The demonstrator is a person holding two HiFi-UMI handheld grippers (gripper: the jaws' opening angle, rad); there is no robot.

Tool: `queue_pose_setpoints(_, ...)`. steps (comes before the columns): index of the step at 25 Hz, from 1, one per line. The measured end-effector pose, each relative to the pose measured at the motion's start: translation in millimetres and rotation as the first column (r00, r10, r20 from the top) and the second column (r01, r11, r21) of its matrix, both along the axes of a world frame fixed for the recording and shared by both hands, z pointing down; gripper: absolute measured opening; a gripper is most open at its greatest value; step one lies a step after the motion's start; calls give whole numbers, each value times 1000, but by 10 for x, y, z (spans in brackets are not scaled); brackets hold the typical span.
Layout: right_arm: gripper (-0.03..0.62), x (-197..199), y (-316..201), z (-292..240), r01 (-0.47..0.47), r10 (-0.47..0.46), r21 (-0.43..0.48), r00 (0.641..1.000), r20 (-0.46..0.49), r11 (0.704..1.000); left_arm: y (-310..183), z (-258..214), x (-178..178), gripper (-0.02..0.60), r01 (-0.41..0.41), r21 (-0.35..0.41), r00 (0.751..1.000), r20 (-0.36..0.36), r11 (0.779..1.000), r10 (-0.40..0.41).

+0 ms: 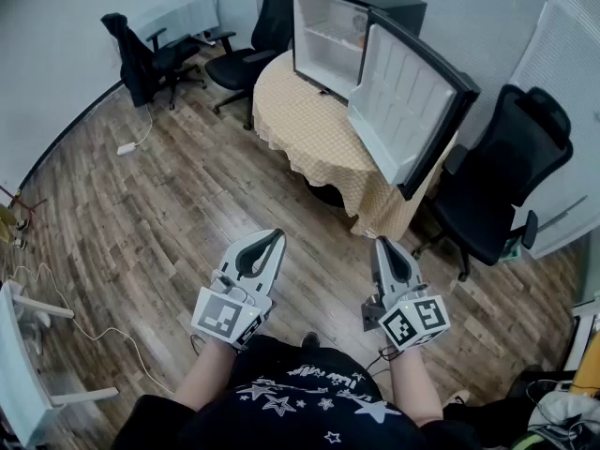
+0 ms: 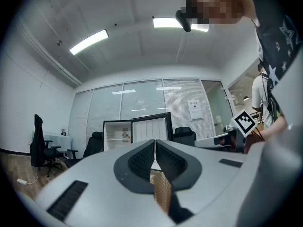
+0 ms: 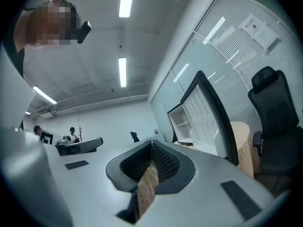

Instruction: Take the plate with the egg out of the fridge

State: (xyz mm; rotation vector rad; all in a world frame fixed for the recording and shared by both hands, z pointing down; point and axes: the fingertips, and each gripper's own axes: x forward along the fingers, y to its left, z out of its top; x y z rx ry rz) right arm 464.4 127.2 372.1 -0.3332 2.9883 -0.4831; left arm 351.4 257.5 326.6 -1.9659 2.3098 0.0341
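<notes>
Your left gripper (image 1: 272, 240) is shut, with nothing between its jaws. Your right gripper (image 1: 384, 246) is shut and empty too. I think you hold both low and close to your body because you have nothing to grab yet. Both point at the fridge (image 1: 323, 31), which is well apart from them, up on the table (image 1: 309, 129). Its door (image 1: 403, 92) swings wide to the right, so the way in is free.

The plate should be inside the fridge. From your head you see both grippers at once and the bare floor (image 1: 169, 214) you must cross. The shelves look very little from there.

Your left gripper view looks right into the fridge. It shows a small thing (image 2: 125, 135) on a shelf. It may be the plate, but it is too little to tell, and I cannot see an egg.

Your right gripper view sees the door from the side, and only a slice of the shelves behind it. No plate shows there.

My guess is you should step closer and open one gripper before you reach in.
</notes>
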Motion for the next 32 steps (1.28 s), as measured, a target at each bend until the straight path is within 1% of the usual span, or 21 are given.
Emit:
queue_pose_setpoints(4,32,-84,53,22,11,-10,33,1000,-22,999,55,46,-49,15,10,-10,1000,-2,1000,-10)
queue_pose_setpoints(8,32,-126,91,-11,19,-19,34,1000,-6,999,97,123,-62,15,14,-41,1000,14,999,-14)
queue_pose_setpoints(13,32,-185,129,36,40,-38,41,999,-29,998,52,214,-89,15,5,-68,1000,8,998,-5)
queue_pose_setpoints(17,32,-206,107,62,50,-49,43,998,-39,998,-103,160,-84,15,-7,-86,998,66,996,13)
queue_pose_setpoints(19,32,-198,92,60,51,-49,43,998,-35,998,-152,149,-62,15,-11,-94,996,82,995,19)
queue_pose_setpoints(21,32,-183,76,42,53,-53,45,998,-15,998,-166,206,-54,15,-9,-109,997,69,994,17)
queue_pose_setpoints(24,32,-189,32,58,67,-67,34,998,10,997,-132,340,-69,15,6,-135,1000,29,991,-2)
queue_pose_setpoints(28,33,-357,-13,235,73,-74,-18,997,-37,997,-17,456,-207,15,46,-172,999,2,984,-46)
queue_pose_setpoints(32,34,-609,92,311,100,-100,-11,993,-68,995,72,524,-531,15,88,-183,995,-26,979,-95)
